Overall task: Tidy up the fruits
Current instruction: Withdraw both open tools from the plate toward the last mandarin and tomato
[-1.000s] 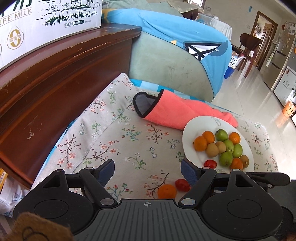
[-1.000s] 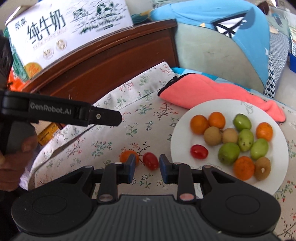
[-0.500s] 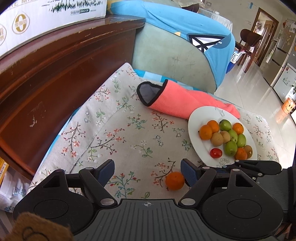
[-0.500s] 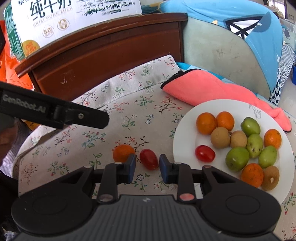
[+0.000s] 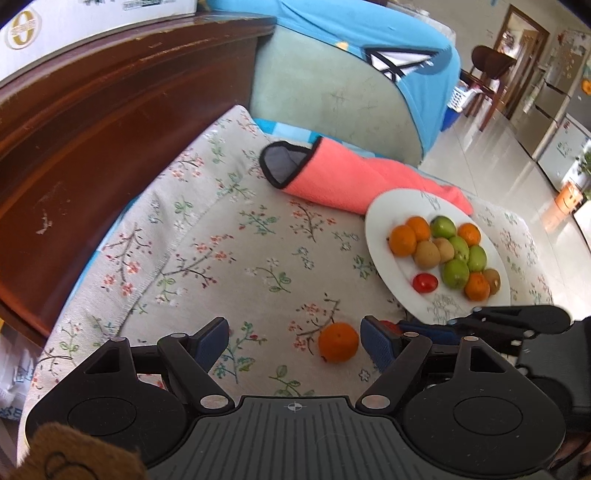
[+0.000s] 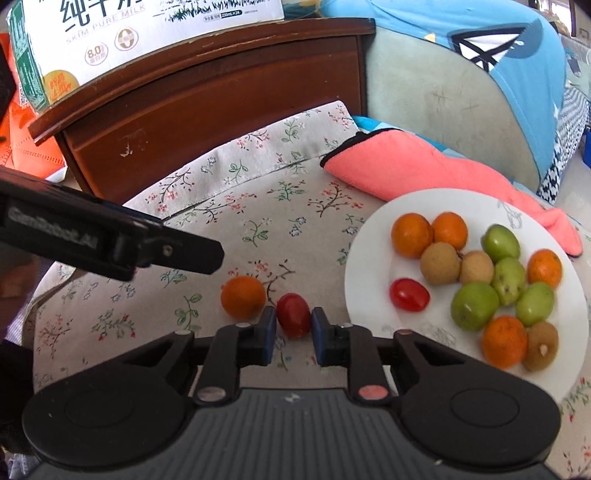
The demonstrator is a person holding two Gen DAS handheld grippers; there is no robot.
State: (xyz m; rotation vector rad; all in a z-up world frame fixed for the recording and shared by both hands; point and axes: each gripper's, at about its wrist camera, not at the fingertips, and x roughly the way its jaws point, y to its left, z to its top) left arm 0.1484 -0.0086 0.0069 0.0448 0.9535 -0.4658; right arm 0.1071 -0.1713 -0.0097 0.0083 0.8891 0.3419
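Note:
A white plate [image 6: 373, 258] [image 5: 380, 229] on the floral cloth holds several oranges, green fruits, brown fruits and one cherry tomato [image 6: 409, 294]. A loose cherry tomato [image 6: 293, 314] lies on the cloth between the pads of my right gripper [image 6: 293, 328], which are narrowly apart around it with small gaps. A loose small orange [image 6: 243, 297] [image 5: 338, 342] lies just left of it. My left gripper [image 5: 293, 341] is open and empty, with the orange between its fingers nearer the right one. The right gripper's tips [image 5: 424, 326] show in the left wrist view.
A pink cloth [image 6: 424, 170] [image 5: 354, 181] lies behind the plate. A dark wooden cabinet [image 6: 207, 92] with a milk carton box [image 6: 129, 33] on top stands at the left. A blue-green cushion [image 6: 461, 81] is behind. The left gripper's arm [image 6: 110, 240] reaches in from the left.
My right gripper has moved forward so the loose tomato sits between its pads. My left gripper has moved forward, bringing the loose orange between its fingers.

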